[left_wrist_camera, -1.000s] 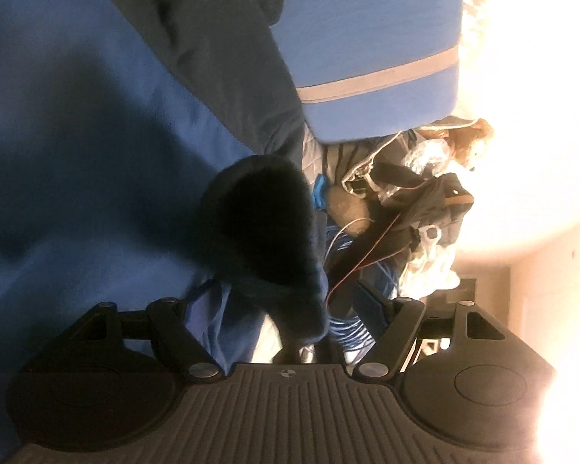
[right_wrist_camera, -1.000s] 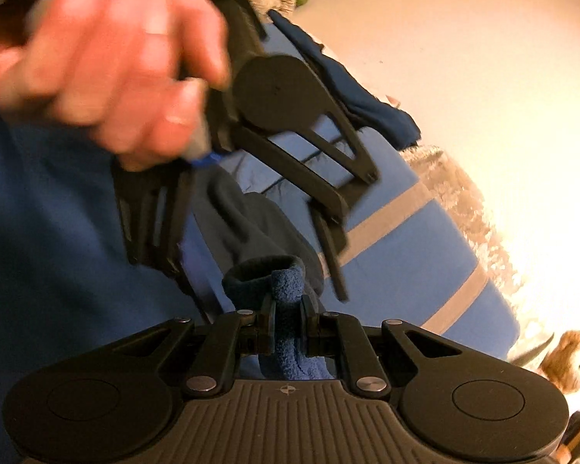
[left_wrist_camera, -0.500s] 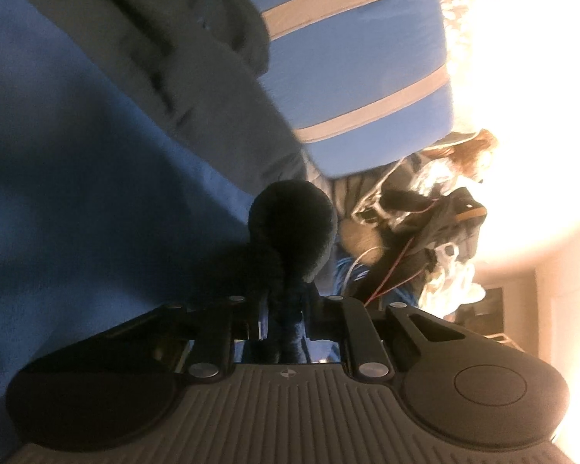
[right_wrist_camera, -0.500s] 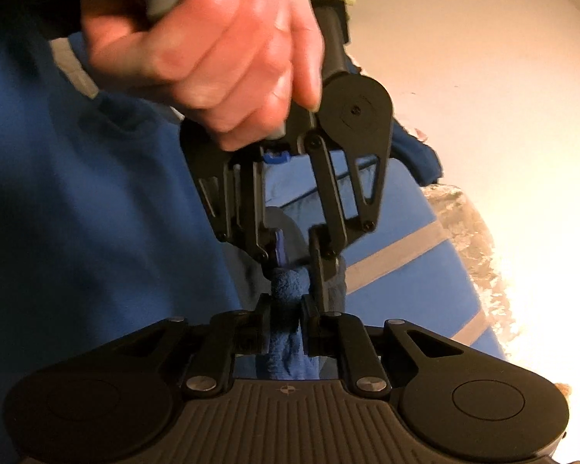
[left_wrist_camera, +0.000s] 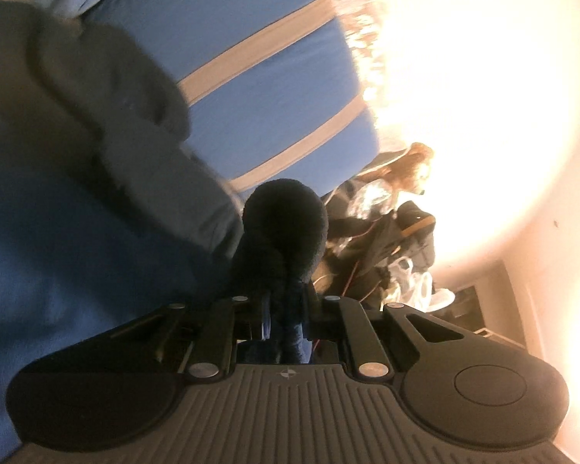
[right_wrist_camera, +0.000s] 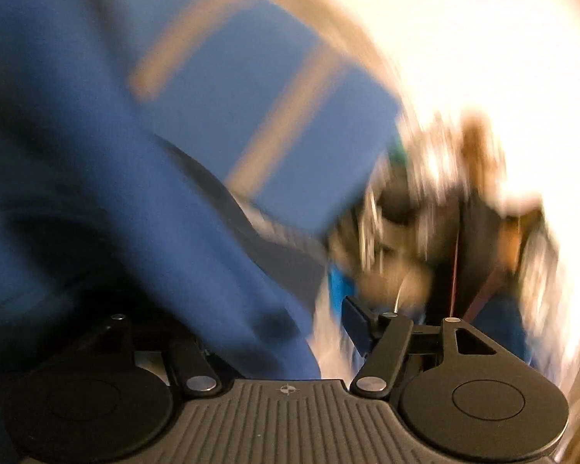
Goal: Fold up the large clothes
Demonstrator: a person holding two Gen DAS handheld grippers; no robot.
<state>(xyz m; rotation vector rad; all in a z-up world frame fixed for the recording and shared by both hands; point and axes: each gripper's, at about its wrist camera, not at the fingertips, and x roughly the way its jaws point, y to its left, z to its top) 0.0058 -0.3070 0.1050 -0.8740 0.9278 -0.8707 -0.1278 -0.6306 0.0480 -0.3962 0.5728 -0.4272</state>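
Left gripper [left_wrist_camera: 284, 319]: jaws pressed together, pinching a dark blue fleece cuff [left_wrist_camera: 286, 228] that bulges rounded ahead of the fingertips.
Right gripper [right_wrist_camera: 286, 342]: jaws have just been opening and stand spread; the blue garment [right_wrist_camera: 96, 178] drapes over the left finger, unpinched.
Garment: blue fleece with grey lining [left_wrist_camera: 108, 123], filling the left of both views.
Background: blue cushion with tan stripes [left_wrist_camera: 259, 89]; plush toy [left_wrist_camera: 410, 162] beyond its edge, blurred.
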